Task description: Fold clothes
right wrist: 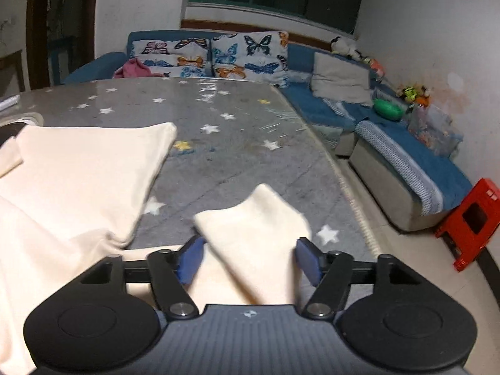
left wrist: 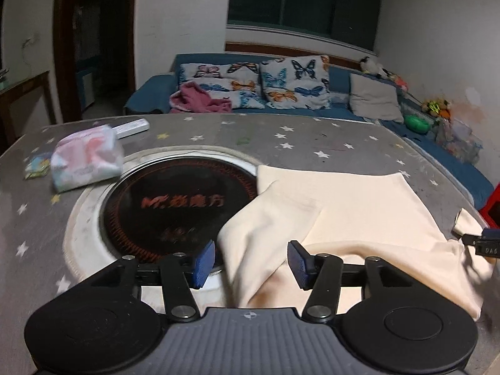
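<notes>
Nearest, in the left wrist view: left tool (left wrist: 251,264) with blue pads (left wrist: 203,262) spread apart, a fold of the cream garment (left wrist: 359,206) lying loose between them, neither pad pressing on it, so released. Likewise in the right wrist view: right tool (right wrist: 250,261) with pads well apart, a sleeve-like cream flap (right wrist: 253,222) running up between them and out beyond the tips, blurred, not pinched, so released too. Also glimpsed at the right edge of the left view: the tip of the right tool, close to a small end of the cloth. Decisive relation, as a judgement: garment directly ahead of both tools and partly under them, spread over the near right part of the table (left wrist: 281,134), long axis seemingly running across the table from the left tool toward the right one, left tool nearer the fold beside the round black hob inset (left wrist: 175,206), right tool nearer the flap by the table's right edge. Next regrasp probably at those two ends. Counted: one garment, two tools, one hob inset. Further toward the far left corner of the table: one soft tissue pack (left wrist: 86,157), one small colourful packet (left wrist: 37,164), one white remote-like bar (left wrist: 131,128). Beyond the far edge: one blue sofa (right wrist: 390,143), two butterfly cushions, one grey cushion; one red stool (right wrist: 472,218) on the floor.
</notes>
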Available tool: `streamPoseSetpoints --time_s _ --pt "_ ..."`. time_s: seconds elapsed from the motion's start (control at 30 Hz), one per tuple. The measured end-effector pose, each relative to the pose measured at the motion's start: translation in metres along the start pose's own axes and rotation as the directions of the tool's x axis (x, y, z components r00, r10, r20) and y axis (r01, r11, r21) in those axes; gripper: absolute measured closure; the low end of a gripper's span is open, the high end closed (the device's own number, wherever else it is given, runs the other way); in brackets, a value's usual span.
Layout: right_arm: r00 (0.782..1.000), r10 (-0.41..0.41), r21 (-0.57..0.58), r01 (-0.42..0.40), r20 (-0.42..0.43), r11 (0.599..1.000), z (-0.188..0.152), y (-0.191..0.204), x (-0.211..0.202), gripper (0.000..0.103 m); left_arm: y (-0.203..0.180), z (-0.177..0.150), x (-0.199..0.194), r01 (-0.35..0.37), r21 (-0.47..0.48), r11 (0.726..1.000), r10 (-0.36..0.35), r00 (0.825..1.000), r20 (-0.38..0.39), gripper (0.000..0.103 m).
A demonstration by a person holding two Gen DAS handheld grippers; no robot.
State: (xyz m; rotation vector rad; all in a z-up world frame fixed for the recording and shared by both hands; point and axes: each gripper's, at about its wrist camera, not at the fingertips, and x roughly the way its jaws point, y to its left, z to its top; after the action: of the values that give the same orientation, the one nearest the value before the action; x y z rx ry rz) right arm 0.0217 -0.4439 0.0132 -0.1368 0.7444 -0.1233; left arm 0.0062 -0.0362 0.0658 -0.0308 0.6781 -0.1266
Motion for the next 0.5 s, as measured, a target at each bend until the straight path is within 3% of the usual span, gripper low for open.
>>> streamPoseSetpoints --time_s 0.2,0.27,0.37,0.5 --pt "0.99 -0.143 0.095 0.143 -0.009 0.985 -0.006 -0.041 -0.004 0.036 -0.017 0.006 0.026 0.056 0.069 0.996 -0.055 0.998 -0.019 0.048" --pt "0.972 -0.235 0.131 0.234 -0.012 0.963 -0.009 -0.056 -0.009 0.035 -0.023 0.006 0.034 0.074 0.101 0.992 -0.072 0.997 -0.024 0.048" --pt "0.952 -0.307 0.147 0.307 -0.023 0.94 -0.016 -0.069 -0.015 0.036 -0.03 0.007 0.048 0.094 0.128 0.987 -0.09 0.995 -0.042 0.049" --pt "0.956 -0.294 0.199 0.288 -0.002 0.937 -0.022 -0.079 -0.029 0.036 -0.038 0.007 0.067 0.119 0.174 0.977 -0.111 0.992 -0.059 0.051"
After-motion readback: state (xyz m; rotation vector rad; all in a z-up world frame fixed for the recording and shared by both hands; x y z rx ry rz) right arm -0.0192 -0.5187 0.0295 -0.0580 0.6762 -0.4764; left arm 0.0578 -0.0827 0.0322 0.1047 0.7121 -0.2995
